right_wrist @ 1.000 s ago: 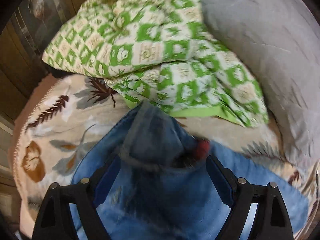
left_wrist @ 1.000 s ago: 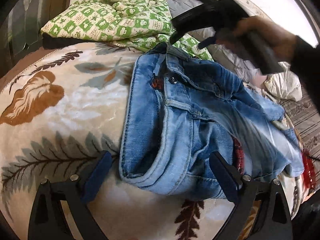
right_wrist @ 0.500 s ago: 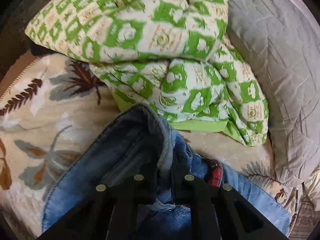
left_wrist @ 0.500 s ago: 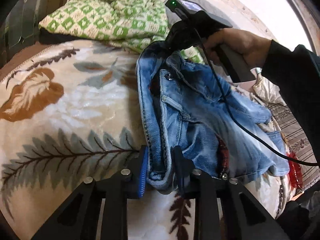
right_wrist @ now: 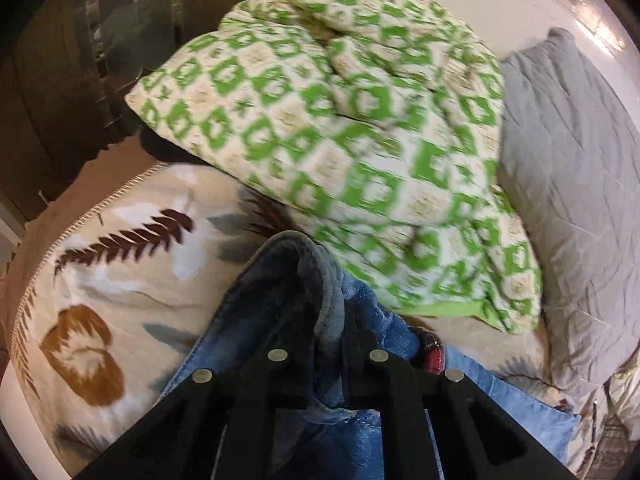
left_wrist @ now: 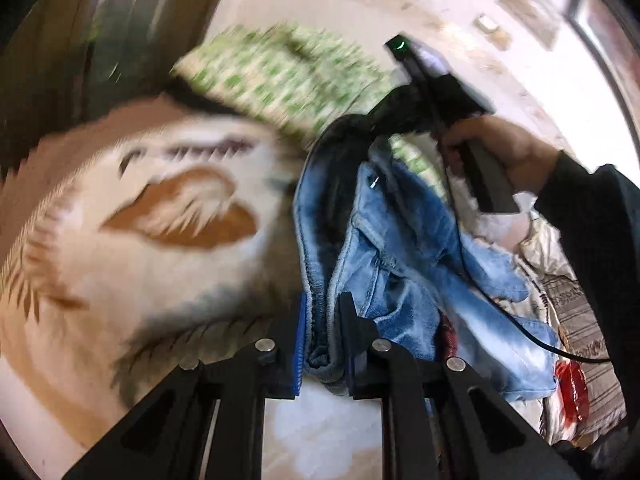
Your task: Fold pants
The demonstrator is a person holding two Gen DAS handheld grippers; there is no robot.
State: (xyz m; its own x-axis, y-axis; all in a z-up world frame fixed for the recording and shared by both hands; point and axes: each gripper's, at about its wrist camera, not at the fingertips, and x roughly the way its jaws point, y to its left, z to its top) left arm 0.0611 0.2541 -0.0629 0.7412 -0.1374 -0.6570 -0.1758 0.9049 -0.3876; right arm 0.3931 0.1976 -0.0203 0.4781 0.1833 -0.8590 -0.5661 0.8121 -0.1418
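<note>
Whereas 1 second earlier both claws stood wide open over the jeans lying on the bed, each had since closed on denim and begun to lift. The left claw [left_wrist: 324,336] was pinched nearly shut on a rolled edge of the jeans [left_wrist: 404,264], at what looked like the waistband end nearest it. The right claw [right_wrist: 326,344] was clamped the same way on a bunched fold of the cloth at the far end, by the green quilt [right_wrist: 352,128]. Between the 2 grips the jeans hung slack, part of them off the leaf-patterned blanket [left_wrist: 132,264] and the rest trailing down to the right. Blur across the left view suggested that claw was moving fast. My reading was that the grasp was done and the garment was being raised to shake out or lay flat, so no fold had yet been made.
</note>
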